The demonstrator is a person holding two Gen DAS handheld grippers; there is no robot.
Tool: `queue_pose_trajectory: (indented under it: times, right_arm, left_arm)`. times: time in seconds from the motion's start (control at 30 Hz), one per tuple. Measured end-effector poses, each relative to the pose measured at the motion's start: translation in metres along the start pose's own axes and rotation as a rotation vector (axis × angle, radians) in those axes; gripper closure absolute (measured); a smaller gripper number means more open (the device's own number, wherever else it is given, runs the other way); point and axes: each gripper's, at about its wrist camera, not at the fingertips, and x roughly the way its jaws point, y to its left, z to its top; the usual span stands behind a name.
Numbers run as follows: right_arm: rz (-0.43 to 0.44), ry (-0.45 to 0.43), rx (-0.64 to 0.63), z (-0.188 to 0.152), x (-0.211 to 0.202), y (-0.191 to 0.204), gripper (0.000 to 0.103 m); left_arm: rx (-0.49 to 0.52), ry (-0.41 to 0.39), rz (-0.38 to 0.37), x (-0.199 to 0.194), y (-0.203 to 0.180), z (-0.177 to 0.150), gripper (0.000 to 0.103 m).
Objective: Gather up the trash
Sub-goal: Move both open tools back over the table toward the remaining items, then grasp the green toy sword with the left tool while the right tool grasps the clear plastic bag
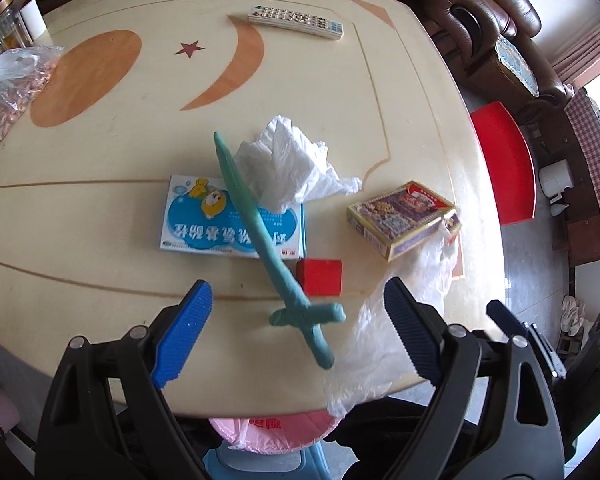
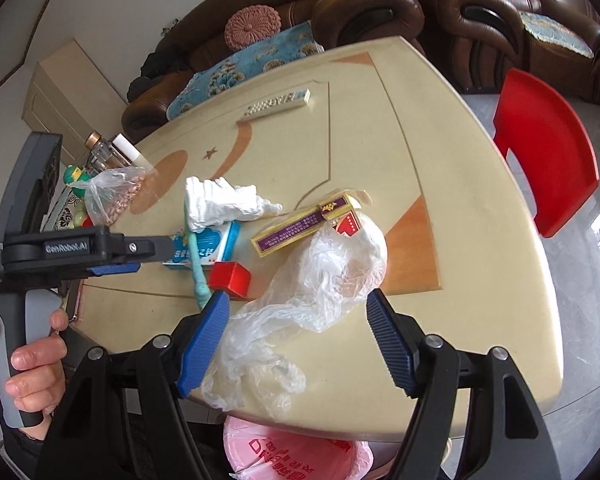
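Cream table, sofa at twelve o'clock. Left gripper gapes wide and empty above the toy sword; crumpled tissue lies just beyond. Right gripper, wide, straddles the clear plastic bag (likely first pick): close low, then drop into the pink-lined bin at six. The red block crowds the bag.

My pads are ribbed blue. The table is cream with orange shapes, the sword teal, the block red, the tissue white.
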Motion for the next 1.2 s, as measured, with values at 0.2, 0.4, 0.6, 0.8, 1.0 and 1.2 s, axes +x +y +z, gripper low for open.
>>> queue_pose_trajectory:
  times: [0.2, 0.4, 0.6, 0.8, 1.0, 1.2]
  right_arm:
    - [0.012, 0.025, 0.010, 0.002, 0.017, -0.004, 0.033]
    - [0.011, 0.056, 0.022, 0.002, 0.036, -0.005, 0.033]
    - [0.009, 0.078, 0.039, -0.001, 0.051, -0.008, 0.033]
    - [0.009, 0.083, 0.057, -0.003, 0.059, -0.014, 0.033]
    - [0.033, 0.085, 0.100, -0.004, 0.059, -0.023, 0.033]
    - [0.056, 0.081, 0.160, -0.007, 0.062, -0.030, 0.033]
  left_arm:
    - [-0.006, 0.009, 0.010, 0.011, 0.004, 0.009, 0.018]
    - [-0.022, 0.017, 0.006, 0.021, 0.011, 0.016, 0.018]
    - [-0.047, 0.022, -0.032, 0.029, 0.019, 0.018, 0.018]
    - [-0.064, 0.029, -0.065, 0.034, 0.022, 0.024, 0.026]
    - [-0.067, 0.053, -0.089, 0.043, 0.019, 0.027, 0.026]
    - [-0.067, 0.077, -0.090, 0.053, 0.015, 0.031, 0.045]
